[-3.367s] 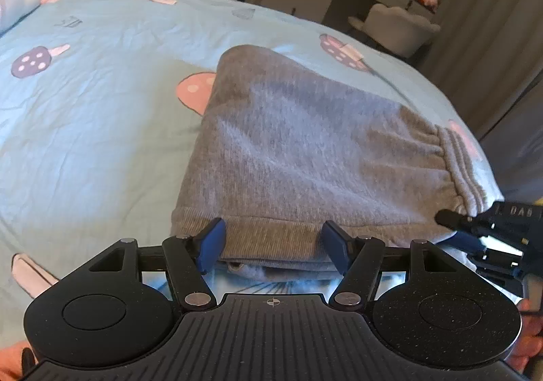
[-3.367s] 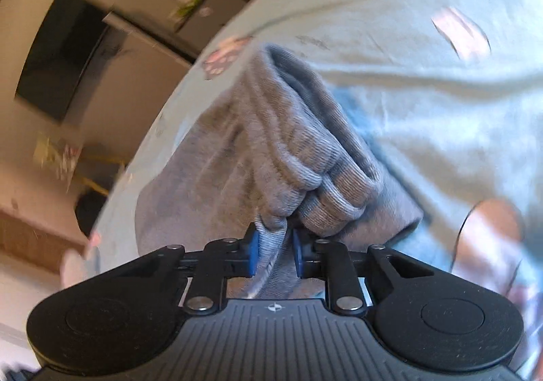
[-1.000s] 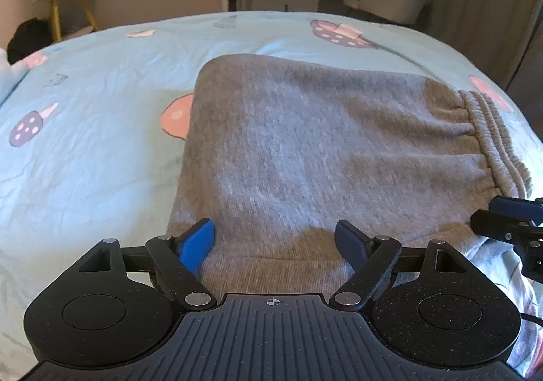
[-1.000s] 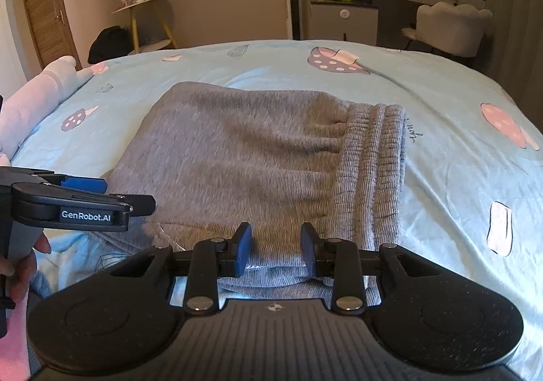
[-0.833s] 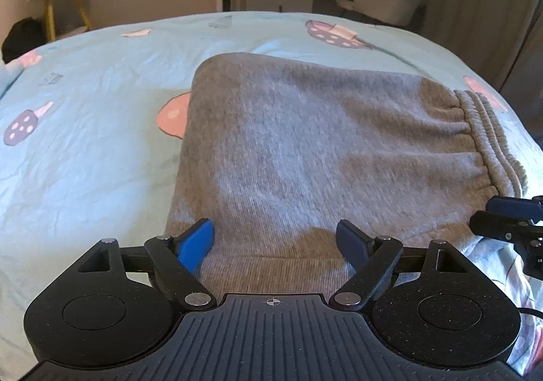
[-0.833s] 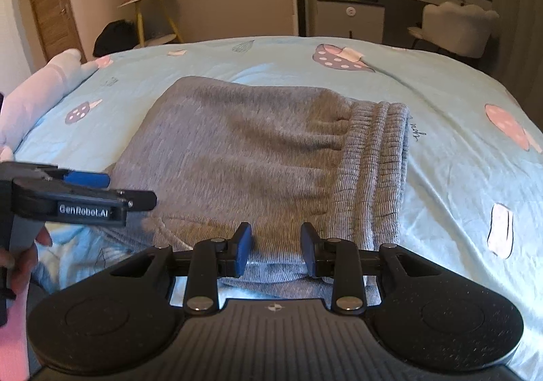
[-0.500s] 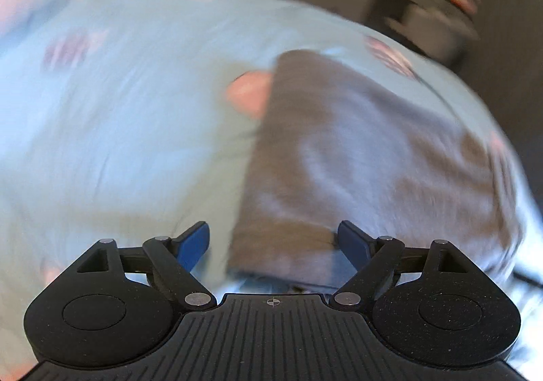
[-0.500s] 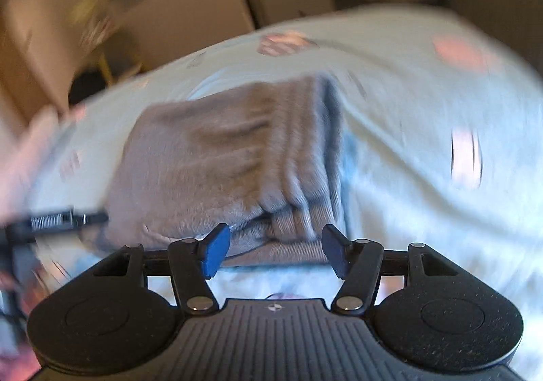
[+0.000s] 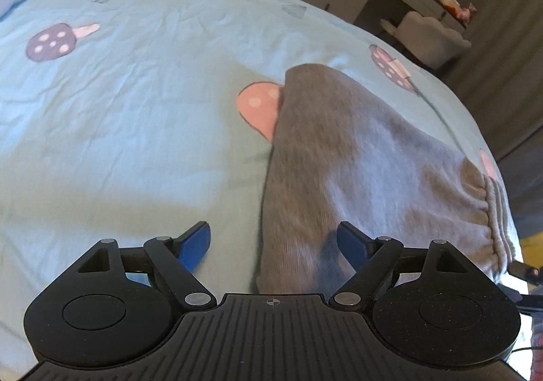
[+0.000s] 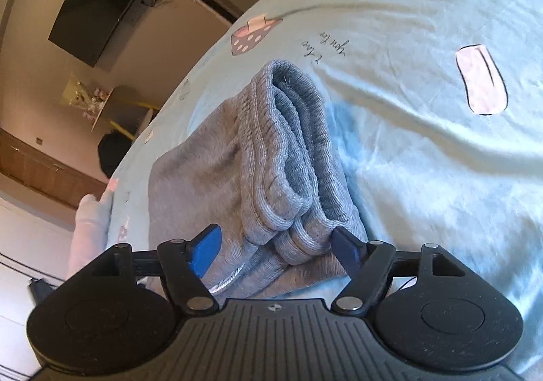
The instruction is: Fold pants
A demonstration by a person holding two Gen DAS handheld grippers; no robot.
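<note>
Left wrist: left claw (image 9: 273, 242) gaped wide, empty, over folded pants (image 9: 366, 177) on bed (image 9: 135, 109).
Right wrist: right claw (image 10: 276, 245) just opened wide, waistband (image 10: 288, 157) between, ungripped. Risk: snagging cloth, undoing fold.

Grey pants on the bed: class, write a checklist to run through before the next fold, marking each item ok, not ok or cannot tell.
1. Left gripper open: ok, nothing pinched.
2. Right gripper open: ok; its jaws have just been opening, with the waistband end between them but not pressed.
3. Pants lying folded on the bedsheet: ok.
4. Waistband layers stacked evenly: not ok, the ends splay apart.
5. Left edge of the pants between the left jaws: ok.
6. Drawstring tucked in: cannot tell.
</note>
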